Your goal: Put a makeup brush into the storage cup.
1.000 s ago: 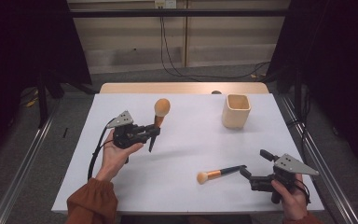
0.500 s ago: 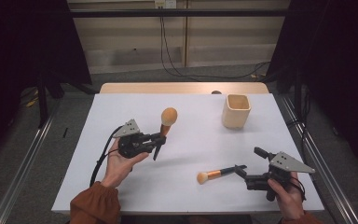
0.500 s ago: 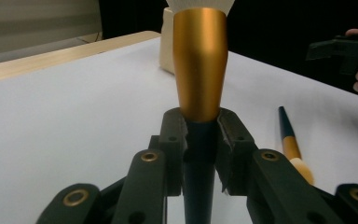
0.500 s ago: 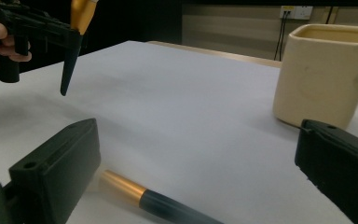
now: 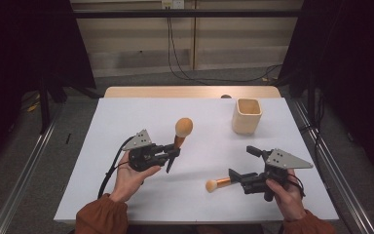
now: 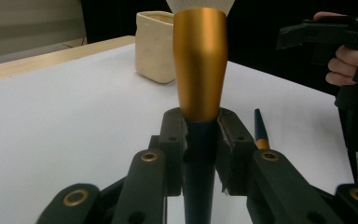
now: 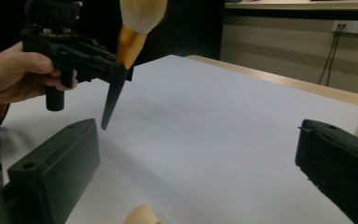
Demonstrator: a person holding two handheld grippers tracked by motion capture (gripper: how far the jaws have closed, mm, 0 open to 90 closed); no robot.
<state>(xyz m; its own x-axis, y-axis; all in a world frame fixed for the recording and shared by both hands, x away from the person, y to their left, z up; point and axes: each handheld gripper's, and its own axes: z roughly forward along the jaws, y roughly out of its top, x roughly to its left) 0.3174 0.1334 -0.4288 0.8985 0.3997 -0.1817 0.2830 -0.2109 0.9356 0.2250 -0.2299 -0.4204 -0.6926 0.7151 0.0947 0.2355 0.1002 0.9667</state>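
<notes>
I have one makeup brush (image 5: pixel 177 139) clamped in my left gripper (image 5: pixel 168 153), the jaws pinched on the dark handle just below the gold collar, and I hold it lifted off the white table (image 5: pixel 126 122) with the bristle head up and the handle tip pointing down and a little toward me. The second brush (image 5: pixel 220 184) lies flat on the table near my side, its round head to the left and its handle running toward my right gripper (image 5: pixel 241 176), whose jaws stand wide apart around nothing; from the high view I cannot tell whether they straddle the end of the handle or sit just beside it. I judge that I am in the middle of gathering brushes for the cream cup (image 5: pixel 247 116), which stands upright at the far right of the table, well apart from both grippers. My next move with the left hand calls for carrying the brush across to the right and away from me, bringing the handle tip over the cup's open mouth and lowering it straight before letting go; the right needs to settle over the lying handle and close on it. The path to the cup is bare tabletop, so there is plenty of room, but the cup sits near the far right corner, and the lying brush rests close to the near edge, so I should not nudge either outward.
</notes>
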